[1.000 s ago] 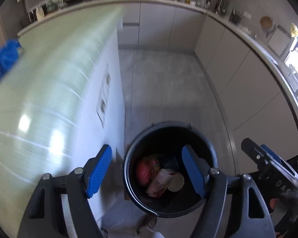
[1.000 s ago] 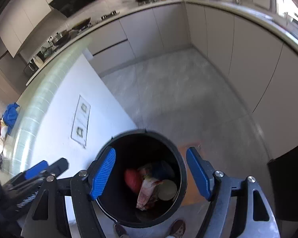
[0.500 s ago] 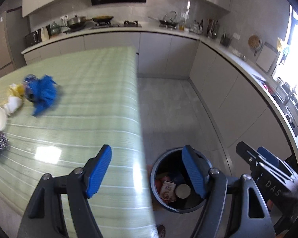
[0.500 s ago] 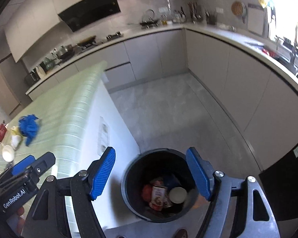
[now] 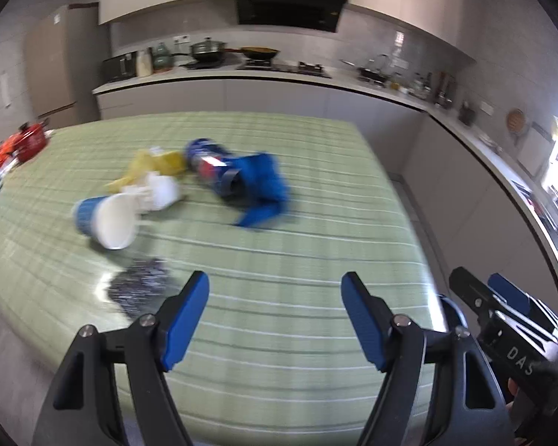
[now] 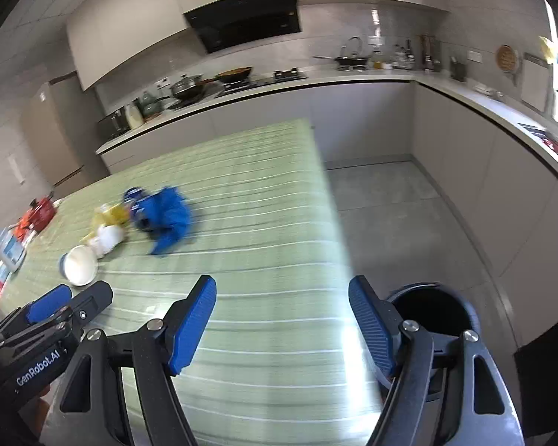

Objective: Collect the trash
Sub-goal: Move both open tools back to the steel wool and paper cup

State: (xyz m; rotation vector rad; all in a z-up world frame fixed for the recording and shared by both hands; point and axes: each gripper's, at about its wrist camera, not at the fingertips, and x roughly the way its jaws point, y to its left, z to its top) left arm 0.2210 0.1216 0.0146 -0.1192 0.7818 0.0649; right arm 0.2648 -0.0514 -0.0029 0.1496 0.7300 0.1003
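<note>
Trash lies on the green striped table (image 5: 316, 245): a tipped blue-and-white paper cup (image 5: 106, 221), crumpled white paper (image 5: 162, 191), a yellow wrapper (image 5: 148, 165), a blue can (image 5: 208, 165), a blue cloth or bag (image 5: 262, 186) and a dark steel scourer (image 5: 137, 286). The same pile shows in the right wrist view, with the cup (image 6: 78, 269) and the blue cloth (image 6: 167, 215). My left gripper (image 5: 275, 319) is open and empty above the table's near edge. My right gripper (image 6: 282, 325) is open and empty. The black trash bin (image 6: 433, 306) stands on the floor right of the table.
Red and white packets (image 5: 15, 148) lie at the table's far left edge. Kitchen counters with pots (image 6: 189, 87) run along the back and right walls. Grey tiled floor (image 6: 409, 215) lies between the table and the cabinets.
Both grippers have risen and swung away from the bin towards the table top. The trash pile has come into full view ahead. Both stay open and empty.
</note>
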